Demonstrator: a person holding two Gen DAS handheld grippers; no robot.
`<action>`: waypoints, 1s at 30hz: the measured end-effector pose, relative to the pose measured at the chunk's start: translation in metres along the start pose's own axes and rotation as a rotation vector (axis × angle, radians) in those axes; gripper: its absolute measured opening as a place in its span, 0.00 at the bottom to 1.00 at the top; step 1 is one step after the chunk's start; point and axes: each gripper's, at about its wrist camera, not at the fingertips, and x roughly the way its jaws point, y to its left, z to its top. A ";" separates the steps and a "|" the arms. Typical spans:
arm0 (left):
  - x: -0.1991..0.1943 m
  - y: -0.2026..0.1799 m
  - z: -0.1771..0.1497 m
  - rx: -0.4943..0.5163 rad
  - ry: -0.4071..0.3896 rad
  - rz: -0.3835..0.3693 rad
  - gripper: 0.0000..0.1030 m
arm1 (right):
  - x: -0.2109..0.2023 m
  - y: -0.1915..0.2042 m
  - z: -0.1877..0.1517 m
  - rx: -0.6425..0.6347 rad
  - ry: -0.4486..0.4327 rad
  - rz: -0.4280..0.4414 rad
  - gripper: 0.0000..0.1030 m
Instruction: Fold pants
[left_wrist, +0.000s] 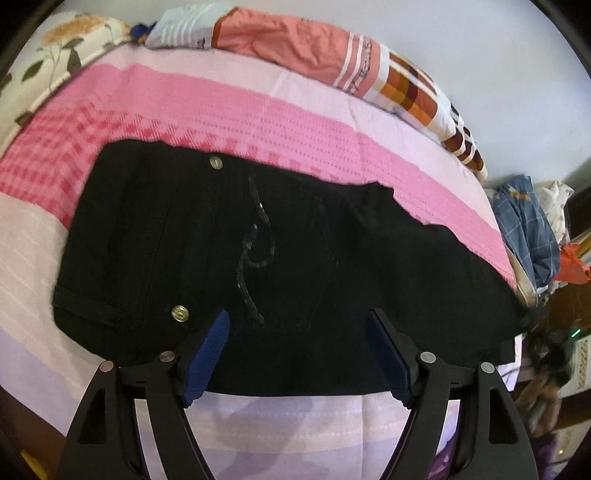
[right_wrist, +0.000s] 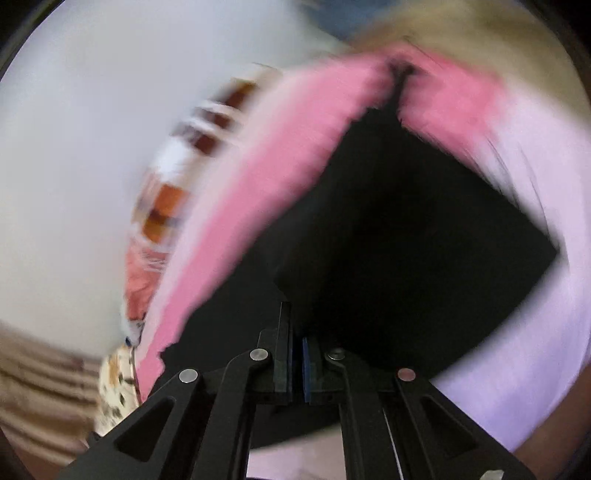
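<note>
Black pants (left_wrist: 258, 240) lie across a pink and lilac bed cover (left_wrist: 221, 110), waist end at the left with two metal buttons, legs running to the right edge of the bed. My left gripper (left_wrist: 299, 332) is open, its blue pads on either side of the near edge of the pants, holding nothing. In the blurred right wrist view, my right gripper (right_wrist: 297, 354) is shut on the black pants (right_wrist: 406, 229), pinching the cloth at the near end.
A folded orange, white and checked blanket (left_wrist: 332, 55) lies along the far side of the bed. A floral pillow (left_wrist: 66, 44) sits at the far left. A heap of blue and white clothes (left_wrist: 532, 229) lies past the bed's right edge.
</note>
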 end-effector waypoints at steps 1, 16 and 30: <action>0.002 -0.001 -0.001 -0.002 0.006 -0.008 0.75 | 0.003 -0.015 -0.006 0.049 0.013 0.017 0.05; 0.007 0.000 -0.009 0.029 0.022 0.013 0.75 | -0.026 -0.078 0.001 0.377 -0.054 0.290 0.08; 0.014 0.014 -0.017 0.029 0.032 0.060 0.75 | -0.047 -0.089 0.003 0.233 -0.082 0.119 0.02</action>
